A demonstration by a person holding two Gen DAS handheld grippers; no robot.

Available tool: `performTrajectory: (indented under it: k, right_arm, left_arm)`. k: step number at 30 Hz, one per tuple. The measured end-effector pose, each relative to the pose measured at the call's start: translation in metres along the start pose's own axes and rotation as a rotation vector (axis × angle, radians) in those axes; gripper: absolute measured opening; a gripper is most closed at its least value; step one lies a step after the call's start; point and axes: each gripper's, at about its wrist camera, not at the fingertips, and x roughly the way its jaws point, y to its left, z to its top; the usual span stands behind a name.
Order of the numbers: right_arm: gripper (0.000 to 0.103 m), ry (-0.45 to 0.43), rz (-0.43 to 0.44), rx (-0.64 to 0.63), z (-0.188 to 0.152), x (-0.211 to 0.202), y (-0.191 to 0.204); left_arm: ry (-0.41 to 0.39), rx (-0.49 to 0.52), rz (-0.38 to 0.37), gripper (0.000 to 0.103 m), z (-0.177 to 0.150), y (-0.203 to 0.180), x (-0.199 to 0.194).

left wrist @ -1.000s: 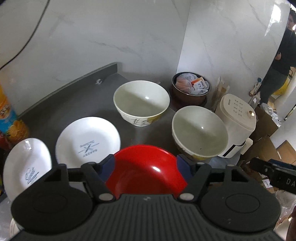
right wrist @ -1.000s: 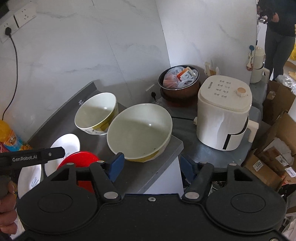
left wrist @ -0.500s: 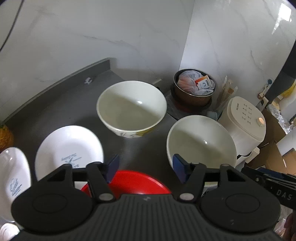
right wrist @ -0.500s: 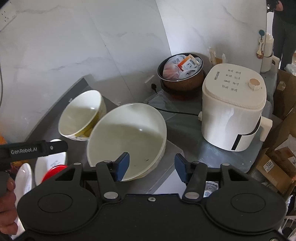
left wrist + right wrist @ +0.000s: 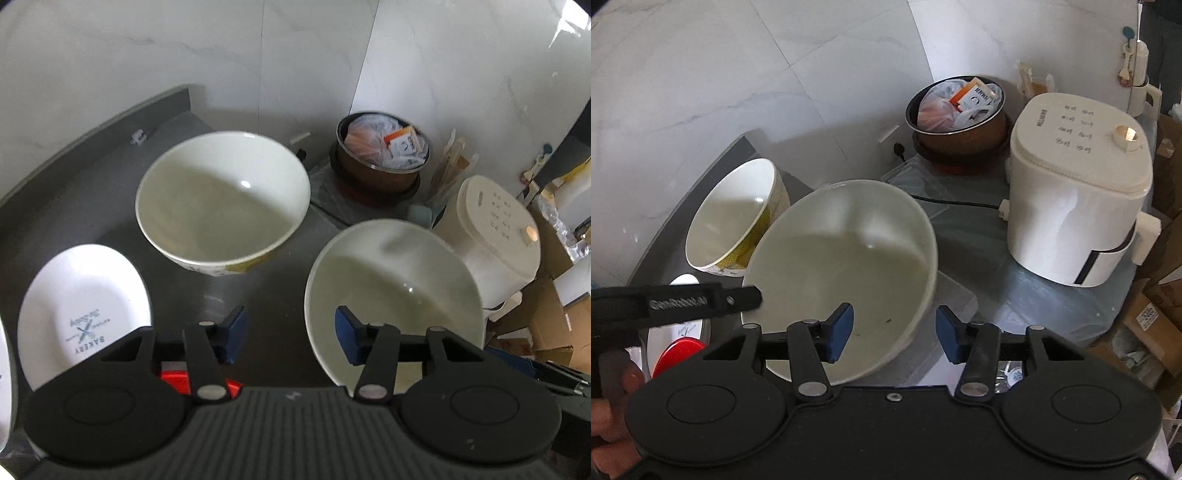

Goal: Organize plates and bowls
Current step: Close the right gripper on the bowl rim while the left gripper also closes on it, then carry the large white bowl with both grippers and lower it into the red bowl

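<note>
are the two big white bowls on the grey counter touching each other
Apart. The left wrist view shows a strip of bare grey counter between the far white bowl and the near white bowl.

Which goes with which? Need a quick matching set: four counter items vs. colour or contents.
Things:
1. near bowl
2. brown pot
3. plate
4. small dish

States:
A. red
B. stuffed with plastic bags and packets
C. empty, cream inside
D. white, printed BAKERY

Pairs: 1-C, 2-B, 3-D, 4-A
</note>
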Motion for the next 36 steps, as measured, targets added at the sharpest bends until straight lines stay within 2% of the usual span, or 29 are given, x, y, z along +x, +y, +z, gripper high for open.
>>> performTrajectory:
  k: [2, 5, 7, 9, 13, 22, 36]
  right_arm:
    - [0.049, 0.002, -0.011, 0.006, -0.001, 0.004, 0.002]
    - [0.045, -0.001, -0.023, 0.007, -0.002, 0.009, 0.001]
    - [0.032, -0.008, -0.048, -0.001, -0.003, 0.011, 0.0]
    - [0.024, -0.018, -0.056, 0.01, -0.004, 0.011, -0.003]
    - [0.023, -0.03, -0.037, 0.04, -0.007, 0.008, -0.009]
    - [0.023, -0.102, -0.012, 0.059, -0.005, -0.019, -0.01]
    - [0.023, -0.18, 0.069, -0.007, 0.005, -0.076, 0.021]
  left_arm:
    - [0.027, -0.016, 0.002, 0.039, -0.001, 0.001, 0.009]
    - [0.054, -0.021, 0.001, 0.032, -0.001, 0.002, 0.019]
    - [0.057, -0.023, -0.007, 0.029, -0.002, 0.002, 0.023]
    - [0.06, -0.013, -0.013, 0.023, -0.003, -0.001, 0.026]
    - [0.096, -0.035, -0.045, 0.01, -0.005, -0.002, 0.033]
    - [0.074, -0.039, -0.049, 0.009, -0.007, -0.01, 0.027]
    - [-0.037, -0.071, -0.065, 0.01, 0.002, -0.002, -0.048]
